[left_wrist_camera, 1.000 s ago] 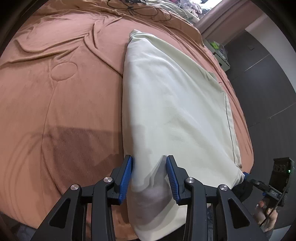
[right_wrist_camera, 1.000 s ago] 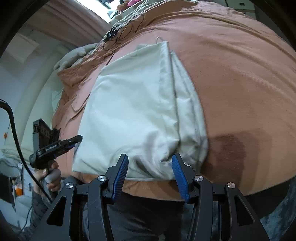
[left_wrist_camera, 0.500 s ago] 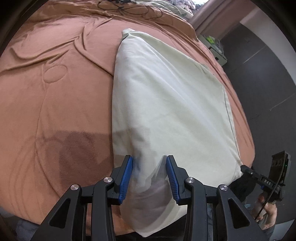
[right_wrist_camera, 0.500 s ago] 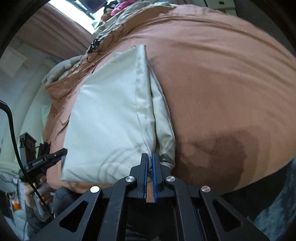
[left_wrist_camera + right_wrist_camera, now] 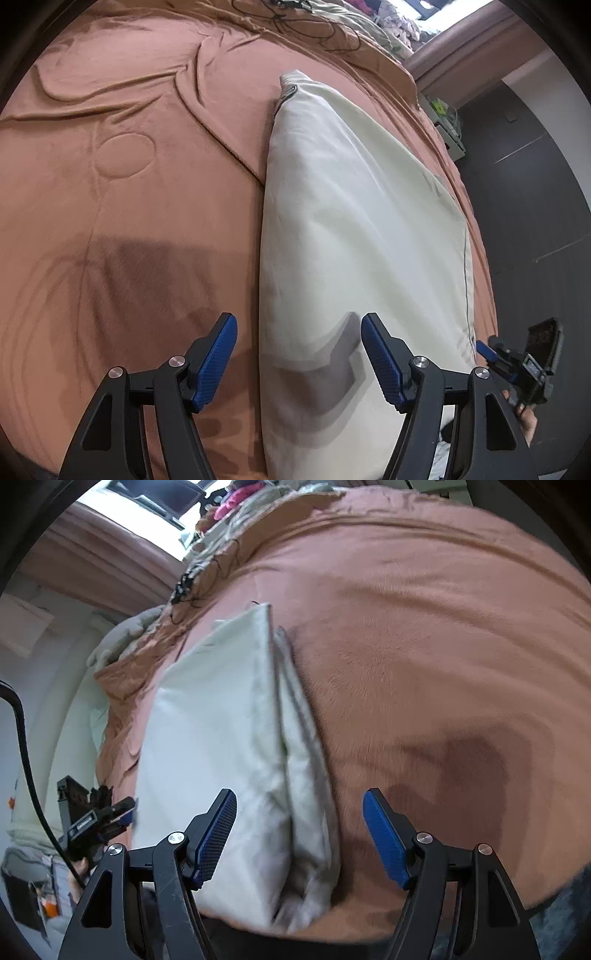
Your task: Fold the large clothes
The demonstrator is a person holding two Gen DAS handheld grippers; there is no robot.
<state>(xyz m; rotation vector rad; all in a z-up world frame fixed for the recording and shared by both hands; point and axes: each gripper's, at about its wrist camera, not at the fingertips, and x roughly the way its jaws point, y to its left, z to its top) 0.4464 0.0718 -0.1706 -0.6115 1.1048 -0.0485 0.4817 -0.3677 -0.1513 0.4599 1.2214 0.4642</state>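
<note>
Left wrist | folded cloth (image 5: 362,236) edge between both opening jaws, unpinched, on bedspread (image 5: 129,206)

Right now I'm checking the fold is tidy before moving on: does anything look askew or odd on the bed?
Slightly. On the pale folded cloth, a lower layer sticks out past the top layer's right edge, so the edges don't line up. The brown bedspread is wrinkled; nothing looks spilled or damaged.
</note>
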